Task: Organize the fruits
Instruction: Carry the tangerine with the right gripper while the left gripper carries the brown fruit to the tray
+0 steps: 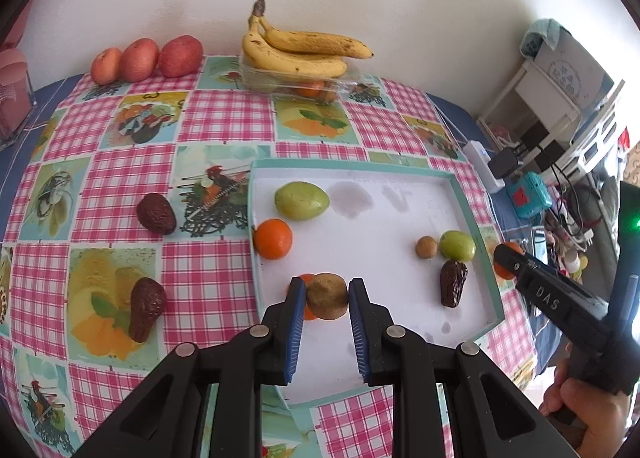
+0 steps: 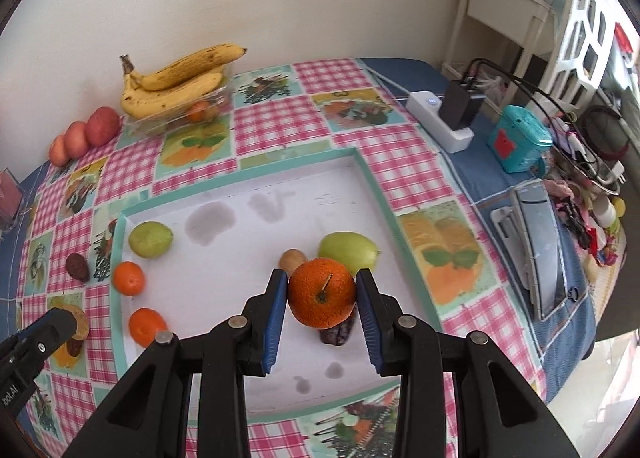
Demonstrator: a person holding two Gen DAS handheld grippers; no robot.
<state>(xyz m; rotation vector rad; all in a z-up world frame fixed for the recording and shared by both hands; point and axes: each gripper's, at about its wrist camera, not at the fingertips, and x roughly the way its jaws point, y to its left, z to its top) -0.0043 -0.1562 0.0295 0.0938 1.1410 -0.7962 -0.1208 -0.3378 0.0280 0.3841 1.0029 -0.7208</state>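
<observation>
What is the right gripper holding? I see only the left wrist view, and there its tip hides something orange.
Observer: A tangerine, stem toward the camera. The right gripper is shut on it, with both blue pads against its sides.
Operator: My left gripper holds a kiwi. Is the tangerine over the tray?
Observer: It seems so. The right wrist view shows the white tray floor around it, and a dried date lies partly hidden under it.
</observation>
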